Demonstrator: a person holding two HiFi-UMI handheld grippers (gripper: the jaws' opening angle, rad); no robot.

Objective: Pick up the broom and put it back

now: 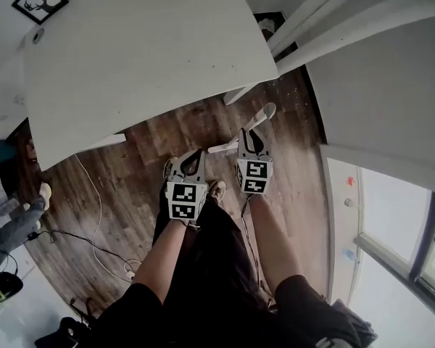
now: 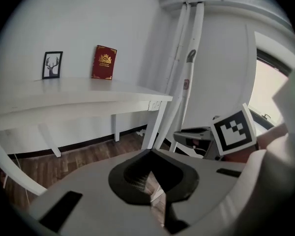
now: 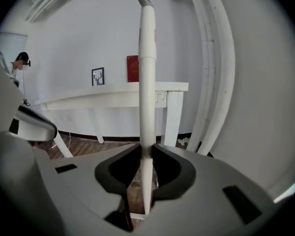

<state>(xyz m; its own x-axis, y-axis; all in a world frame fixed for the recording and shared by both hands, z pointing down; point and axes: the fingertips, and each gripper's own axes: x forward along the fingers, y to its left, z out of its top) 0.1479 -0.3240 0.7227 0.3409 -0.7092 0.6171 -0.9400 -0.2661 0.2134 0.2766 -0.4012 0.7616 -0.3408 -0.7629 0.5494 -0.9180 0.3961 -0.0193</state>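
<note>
The broom shows only as its white handle [image 3: 146,73], which stands upright between the jaws in the right gripper view; the brush end is out of sight. My right gripper [image 3: 145,154] is shut on this handle, both dark pads pressing its sides. From the head view the handle [image 1: 263,114] sticks out ahead of the right gripper [image 1: 250,133] over the wood floor. My left gripper [image 1: 192,156] hangs just left of it at about the same height. In the left gripper view the left gripper [image 2: 148,156] has its tips together and nothing between them.
A white table [image 1: 130,49] stands ahead with a framed deer picture [image 2: 52,65] and a red book [image 2: 104,62] on it. White poles [image 3: 214,73] lean at the wall by the table's right leg. Cables [image 1: 94,230] trail on the floor at left; a window [image 1: 391,216] is at right.
</note>
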